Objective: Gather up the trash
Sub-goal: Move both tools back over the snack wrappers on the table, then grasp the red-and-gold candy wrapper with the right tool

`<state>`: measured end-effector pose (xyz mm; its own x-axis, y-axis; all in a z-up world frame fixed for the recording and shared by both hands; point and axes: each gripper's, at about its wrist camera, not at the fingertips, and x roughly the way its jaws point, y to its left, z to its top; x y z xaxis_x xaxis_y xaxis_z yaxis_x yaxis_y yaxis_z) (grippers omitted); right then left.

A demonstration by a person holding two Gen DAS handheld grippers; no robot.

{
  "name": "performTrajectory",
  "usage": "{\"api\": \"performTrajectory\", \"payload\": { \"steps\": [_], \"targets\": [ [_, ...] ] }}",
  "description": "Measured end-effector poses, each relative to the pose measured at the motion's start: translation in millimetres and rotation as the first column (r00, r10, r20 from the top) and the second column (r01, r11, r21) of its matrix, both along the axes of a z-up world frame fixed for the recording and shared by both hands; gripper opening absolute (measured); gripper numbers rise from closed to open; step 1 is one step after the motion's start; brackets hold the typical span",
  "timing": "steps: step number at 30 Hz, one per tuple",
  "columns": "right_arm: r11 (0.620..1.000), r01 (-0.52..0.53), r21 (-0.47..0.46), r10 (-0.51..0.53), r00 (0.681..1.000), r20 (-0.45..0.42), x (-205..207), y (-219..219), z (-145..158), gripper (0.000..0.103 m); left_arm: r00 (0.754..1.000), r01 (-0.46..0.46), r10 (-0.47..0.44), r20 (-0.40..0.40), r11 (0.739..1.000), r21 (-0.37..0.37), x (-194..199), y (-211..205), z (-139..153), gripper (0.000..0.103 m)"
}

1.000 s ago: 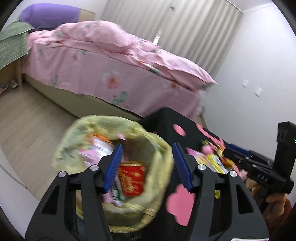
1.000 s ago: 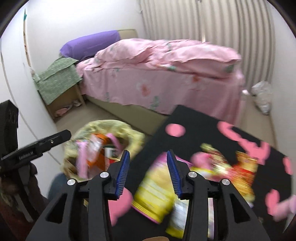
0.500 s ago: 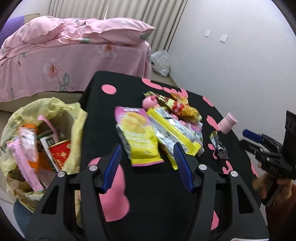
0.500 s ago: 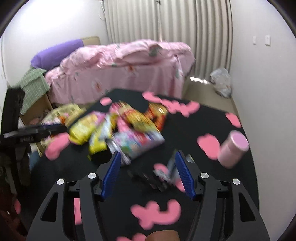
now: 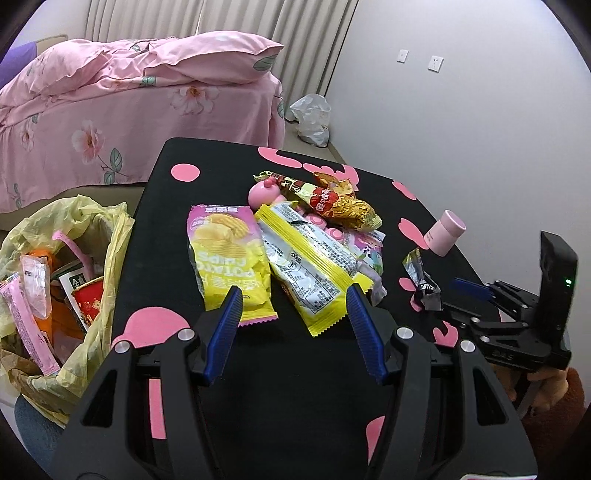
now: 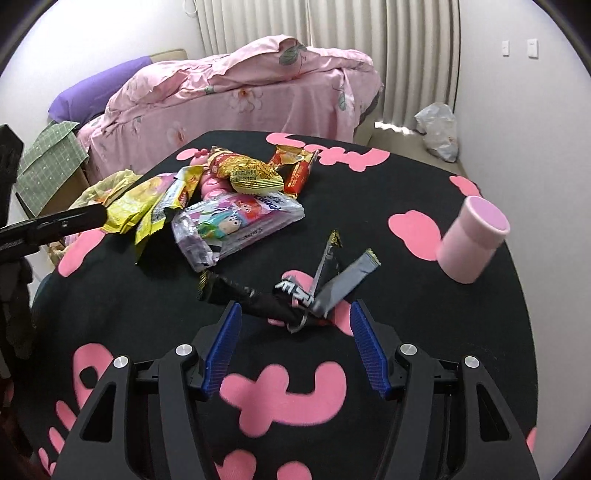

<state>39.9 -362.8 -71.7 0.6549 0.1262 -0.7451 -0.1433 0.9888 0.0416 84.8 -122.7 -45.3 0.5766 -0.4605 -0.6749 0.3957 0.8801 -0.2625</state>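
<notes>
Right tongs (image 6: 295,325) have just been opening, now spread wide and empty over the crumpled black wrapper (image 6: 280,299) near the worktop (image 6: 424,350) front edge – featherlight, crinkly, slippery; pinch its bunched middle – left tongs (image 5: 293,308) gape empty too

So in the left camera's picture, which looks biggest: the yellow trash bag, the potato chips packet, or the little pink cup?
Largest to smallest, as they look:
1. yellow trash bag
2. potato chips packet
3. pink cup
The cup stands farther from the camera, so it may look smaller than it really is.

Bedroom: pink-quilted bed (image 5: 129,92), curtains (image 6: 388,33)
</notes>
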Motion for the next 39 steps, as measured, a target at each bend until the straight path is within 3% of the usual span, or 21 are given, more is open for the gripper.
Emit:
{"api": "performTrajectory", "payload": {
  "steps": [6, 9, 13, 16, 19, 23, 26, 33, 39],
  "targets": [
    [0.997, 0.019, 0.071, -0.021, 0.999, 0.025, 5.1, -9.3, 6.0, 0.057, 1.000, -0.013, 0.013, -0.011, 1.000, -0.028, 5.7, -2.1, 3.5, 0.055],
    [0.999, 0.024, 0.022, -0.025, 0.999, 0.048, -2.3, -6.5, 10.2, 0.057, 1.000, -0.012, 0.011, -0.023, 0.999, -0.047, 20.4, -12.6, 3.9, 0.056],
    [0.999, 0.039, -0.007, -0.039, 0.998, 0.053, -14.0, -9.2, 10.7, 0.057, 0.996, -0.047, 0.045, -0.080, 0.999, -0.022, 49.2, -30.4, -10.7, 0.056],
    [0.998, 0.064, -0.007, -0.064, 0.996, 0.060, -22.1, -16.3, 12.9, 0.057, 0.994, -0.063, 0.068, -0.082, 0.996, 0.057, 57.3, -42.3, -19.5, 0.056],
    [0.997, 0.080, 0.005, -0.081, 0.995, 0.064, -25.5, -25.2, 13.9, 0.057, 0.993, -0.048, 0.057, -0.099, 0.995, 0.088, 51.3, -43.2, -22.0, 0.054],
    [0.996, 0.082, 0.025, -0.084, 0.994, 0.064, -20.3, -30.9, 15.2, 0.057, 0.993, 0.014, -0.001, -0.118, 0.994, 0.111, 34.7, -37.2, -22.6, 0.043],
    [0.998, 0.060, 0.026, -0.062, 0.995, 0.079, -9.2, -26.5, 20.4, 0.057, 0.990, 0.042, -0.028, -0.139, 0.994, 0.100, 21.6, -28.6, -22.0, 0.043],
    [0.999, -0.016, 0.036, 0.011, 0.993, 0.120, 51.5, -0.7, 39.1, 0.057, 0.983, 0.075, -0.061, -0.173, 0.995, 0.073, -1.1, -15.8, -21.2, 0.043],
    [0.996, 0.019, 0.085, -0.023, 0.999, 0.047, 145.6, 10.1, 26.1, 0.057, 0.989, 0.081, -0.080, -0.127, 0.997, 0.002, -4.6, -8.9, -9.4, 0.047]
  ]
}}
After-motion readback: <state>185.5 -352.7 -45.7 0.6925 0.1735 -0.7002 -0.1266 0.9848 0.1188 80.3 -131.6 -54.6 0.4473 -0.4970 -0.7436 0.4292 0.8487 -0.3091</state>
